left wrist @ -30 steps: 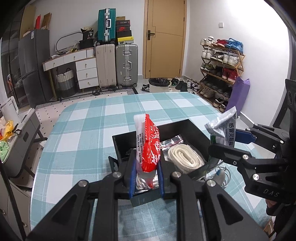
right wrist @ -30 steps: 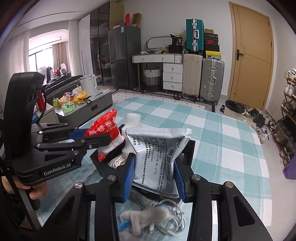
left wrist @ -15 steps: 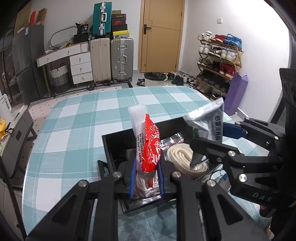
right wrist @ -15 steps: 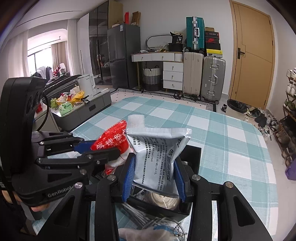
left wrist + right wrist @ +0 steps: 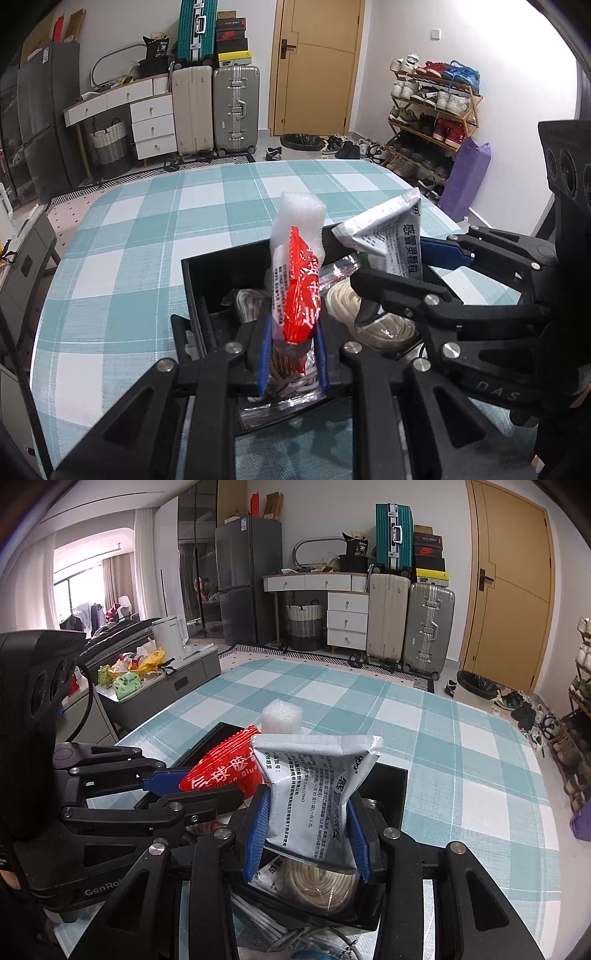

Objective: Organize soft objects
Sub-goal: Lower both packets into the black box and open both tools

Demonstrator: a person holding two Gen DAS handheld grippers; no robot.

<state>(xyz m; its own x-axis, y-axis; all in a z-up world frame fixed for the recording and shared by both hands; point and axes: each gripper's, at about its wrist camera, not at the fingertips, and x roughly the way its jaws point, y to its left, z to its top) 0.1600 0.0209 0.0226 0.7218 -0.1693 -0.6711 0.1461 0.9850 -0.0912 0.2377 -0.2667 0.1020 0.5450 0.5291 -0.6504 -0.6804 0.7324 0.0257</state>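
Left gripper (image 5: 291,350) clamped tight on red packet (image 5: 297,291), upright between its fingers; right gripper (image 5: 308,830) pinches silver sachet (image 5: 314,794). Both above black bin (image 5: 221,273), rope coil (image 5: 321,882) beneath.

i count one black box (image 5: 221,280), one red packet (image 5: 297,295), one silver sachet (image 5: 391,240), two rope coils (image 5: 373,325), one white foam block (image 5: 299,214), two grippers.
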